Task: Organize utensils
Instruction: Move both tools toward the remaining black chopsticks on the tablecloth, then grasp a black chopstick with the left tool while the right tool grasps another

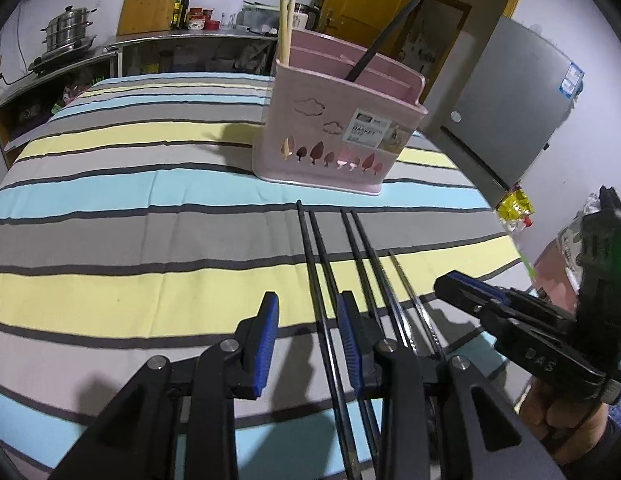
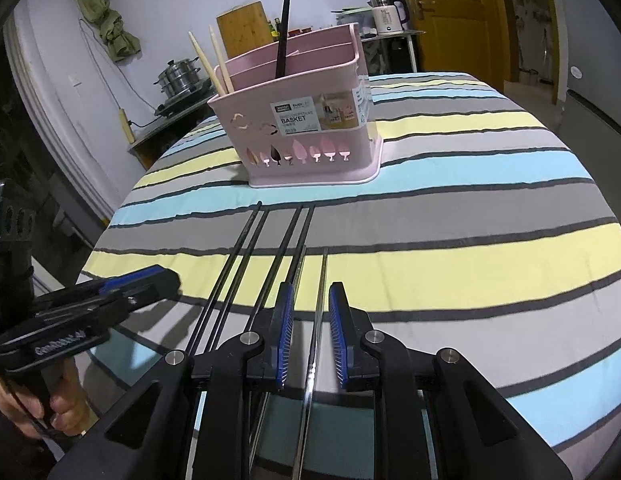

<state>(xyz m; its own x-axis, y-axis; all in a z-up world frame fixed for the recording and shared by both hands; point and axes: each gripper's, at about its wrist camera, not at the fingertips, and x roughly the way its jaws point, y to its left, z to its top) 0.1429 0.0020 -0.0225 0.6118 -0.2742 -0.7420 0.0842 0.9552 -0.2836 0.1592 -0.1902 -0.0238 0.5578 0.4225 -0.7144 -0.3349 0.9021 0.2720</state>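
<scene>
My left gripper point(image 1: 312, 344) is partly open with a black chopstick point(image 1: 316, 264) between its pads, not squeezed. My right gripper point(image 2: 310, 336) is partly open around a silver chopstick point(image 2: 321, 280). More chopsticks lie beside them on the striped cloth point(image 2: 470, 264). The pink basket point(image 2: 306, 120) stands farther ahead. Only the left view shows the fridge point(image 1: 514, 108).

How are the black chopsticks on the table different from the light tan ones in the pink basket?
The black chopsticks lie flat on the striped tablecloth; the tan chopsticks stand tilted in the pink basket. The black ones are dark and thin; the tan ones look pale and thicker, tapering to a point. Four black ones lie side by side; only two tan ones show. Both kinds are long, straight sticks.
</scene>
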